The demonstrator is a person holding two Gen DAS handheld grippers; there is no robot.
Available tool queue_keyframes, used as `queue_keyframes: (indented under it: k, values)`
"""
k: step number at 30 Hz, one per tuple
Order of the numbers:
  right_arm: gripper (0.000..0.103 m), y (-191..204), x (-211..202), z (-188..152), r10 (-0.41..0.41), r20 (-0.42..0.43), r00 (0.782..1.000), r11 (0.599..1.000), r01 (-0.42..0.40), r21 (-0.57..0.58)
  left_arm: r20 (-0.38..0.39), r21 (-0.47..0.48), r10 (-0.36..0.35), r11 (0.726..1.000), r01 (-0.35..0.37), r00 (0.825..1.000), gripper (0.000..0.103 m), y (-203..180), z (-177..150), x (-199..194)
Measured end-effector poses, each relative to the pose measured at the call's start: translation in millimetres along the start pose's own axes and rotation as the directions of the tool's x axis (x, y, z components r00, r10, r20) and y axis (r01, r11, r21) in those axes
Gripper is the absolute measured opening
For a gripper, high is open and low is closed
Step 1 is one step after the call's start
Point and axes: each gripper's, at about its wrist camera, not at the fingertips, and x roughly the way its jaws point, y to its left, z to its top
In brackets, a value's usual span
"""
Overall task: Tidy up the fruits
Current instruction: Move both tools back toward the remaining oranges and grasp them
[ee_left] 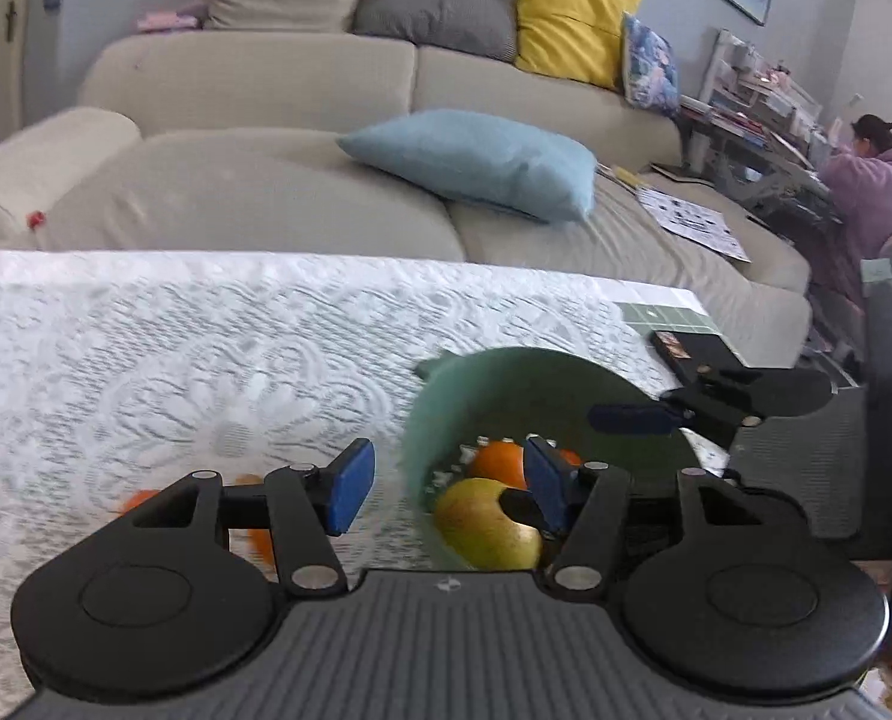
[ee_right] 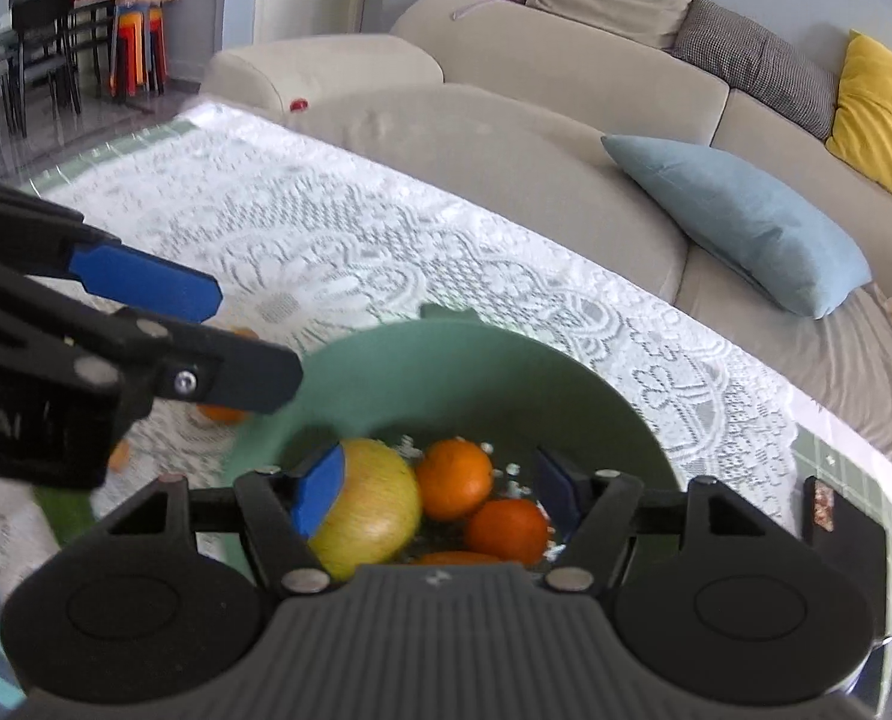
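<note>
Left wrist view: my left tongs (ee_left: 443, 489) stand spread with nothing between the blue pads, the left pad over the white lace cloth (ee_left: 176, 348) that covers the table, the right pad over the rim of the green bowl (ee_left: 428, 420). At the near left edge of the cloth, loose oranges (ee_left: 137, 499) show behind the left finger, partly hidden. In the bowl lie a yellow-green apple (ee_left: 481, 525) nearest me and an orange (ee_left: 496, 463) just behind it, the two touching. Beyond the bowl's right side my right tongs (ee_left: 637, 420) reach in, one blue pad visible, and a dark flat box (ee_left: 685, 351) lies near the far right corner of the table.

Right wrist view: my left tongs (ee_right: 152, 282) come in from the left edge, above the cloth (ee_right: 386, 252) and the bowl's left rim. A loose orange (ee_right: 221, 414) lies on the cloth just left of the bowl (ee_right: 446, 348), half hidden by that finger. My right tongs (ee_right: 440, 495) are spread wide over the bowl, pinching nothing; the left pad sits in front of the apple (ee_right: 380, 504), and I cannot tell whether it touches. Right of the apple lie three oranges (ee_right: 454, 480), bunched together, the nearest mostly hidden.
</note>
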Motion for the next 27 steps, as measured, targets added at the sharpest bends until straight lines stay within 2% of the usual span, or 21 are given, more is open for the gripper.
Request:
queue_keyframes:
  k: [4, 8, 14, 18, 27]
  values:
    - [0.072, 7, -9, 4, 0.066, 0.030, 0.997, 0.996, -0.067, 0.059, 0.021, 0.023, 0.071, 0.997, -0.071, 0.997, 0.067, 7, -3, -13]
    - [0.075, 17, -14, 8, 0.117, 0.059, 0.991, 0.988, -0.122, 0.096, 0.042, 0.031, 0.112, 0.993, -0.113, 0.993, 0.067, 16, -9, -24]
    - [0.077, 44, -15, 10, 0.139, 0.087, 0.986, 0.987, -0.145, 0.066, 0.051, 0.002, 0.131, 0.991, -0.131, 0.990, 0.068, 38, -16, -32]
    - [0.077, 55, -8, 13, 0.175, 0.080, 0.981, 0.983, -0.179, 0.046, 0.053, -0.036, 0.155, 0.987, -0.154, 0.986, 0.068, 58, -19, -34]
    - [0.076, 80, 14, 21, 0.201, 0.053, 0.978, 0.980, -0.201, -0.008, 0.042, -0.136, 0.166, 0.978, -0.159, 0.985, 0.068, 102, -29, -29]
